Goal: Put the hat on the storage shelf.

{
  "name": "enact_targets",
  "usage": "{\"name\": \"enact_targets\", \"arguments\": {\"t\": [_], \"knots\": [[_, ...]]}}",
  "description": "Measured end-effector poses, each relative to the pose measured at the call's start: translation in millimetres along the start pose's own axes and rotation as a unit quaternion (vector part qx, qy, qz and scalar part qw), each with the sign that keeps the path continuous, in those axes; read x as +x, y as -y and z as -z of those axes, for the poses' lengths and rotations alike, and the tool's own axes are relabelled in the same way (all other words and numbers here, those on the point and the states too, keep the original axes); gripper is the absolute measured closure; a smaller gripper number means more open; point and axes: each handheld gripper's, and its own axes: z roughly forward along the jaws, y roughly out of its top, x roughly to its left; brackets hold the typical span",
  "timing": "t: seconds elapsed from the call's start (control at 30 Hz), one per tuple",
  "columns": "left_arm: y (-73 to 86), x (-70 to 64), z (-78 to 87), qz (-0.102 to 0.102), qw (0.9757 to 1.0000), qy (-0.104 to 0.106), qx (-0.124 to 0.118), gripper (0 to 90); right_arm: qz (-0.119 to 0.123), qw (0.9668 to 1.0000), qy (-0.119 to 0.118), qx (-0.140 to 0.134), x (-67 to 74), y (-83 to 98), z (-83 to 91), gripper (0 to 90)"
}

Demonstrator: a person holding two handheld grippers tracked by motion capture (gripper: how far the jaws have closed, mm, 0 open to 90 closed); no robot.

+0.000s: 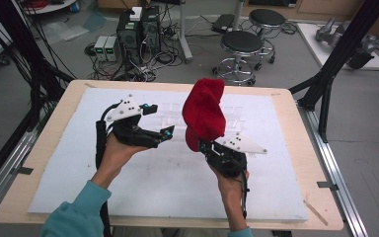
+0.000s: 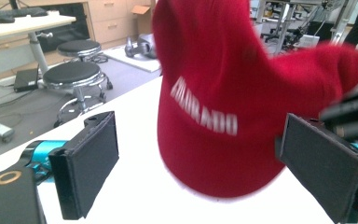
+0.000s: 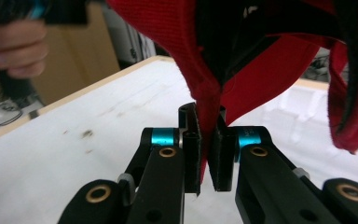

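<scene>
A red cap (image 1: 205,113) with white lettering hangs upright above the white board, and my right gripper (image 1: 203,146) is shut on its lower edge from below. In the right gripper view the red fabric (image 3: 205,70) is pinched between the two pads of that gripper (image 3: 207,149). To the left of the cap, my left gripper (image 1: 160,120) is open and points toward it. In the left gripper view the cap (image 2: 223,107) sits beyond the wide-apart pads (image 2: 91,163) of the left gripper (image 2: 205,163), which do not touch it.
A white foam board (image 1: 177,173) covers the wooden table (image 1: 54,143). Pale moulded shapes (image 1: 170,111) lie on the board behind the cap. Two stools (image 1: 242,44) and computer boxes (image 1: 138,29) stand on the floor beyond. A black frame leg (image 1: 325,89) rises at the right.
</scene>
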Motion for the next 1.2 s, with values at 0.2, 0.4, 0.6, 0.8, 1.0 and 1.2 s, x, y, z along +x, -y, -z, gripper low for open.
{"name": "enact_targets", "arguments": {"t": [0.2,0.4,0.6,0.8,1.0,1.2], "knots": [[11.7,14.2,15.2,-0.010,0.9999,-0.002,0.014,11.8,0.011,0.9997,0.023,-0.005,-15.6,-18.7,1.4,85.5],[35.0,31.0,32.6,-0.006,0.9996,-0.001,0.029,11.8,0.033,0.9985,0.042,0.006,-28.9,-32.5,-0.8,85.5],[66.3,44.8,50.4,0.002,0.9991,0.000,0.042,11.8,0.053,0.9974,0.046,0.019,-43.2,-40.7,-8.9,85.5],[96.0,55.2,66.1,0.017,0.9988,-0.017,0.042,11.9,0.062,0.9968,0.036,0.036,-58.7,-49.1,-24.7,85.5],[121.1,61.9,81.6,0.023,0.9988,-0.025,0.036,12.1,0.070,0.9948,0.036,0.064,-73.6,-55.4,-44.9,85.5],[139.9,65.1,97.0,0.035,0.9978,-0.039,0.041,12.1,0.064,0.9948,0.032,0.074,-84.9,-54.7,-54.5,85.5]]}}
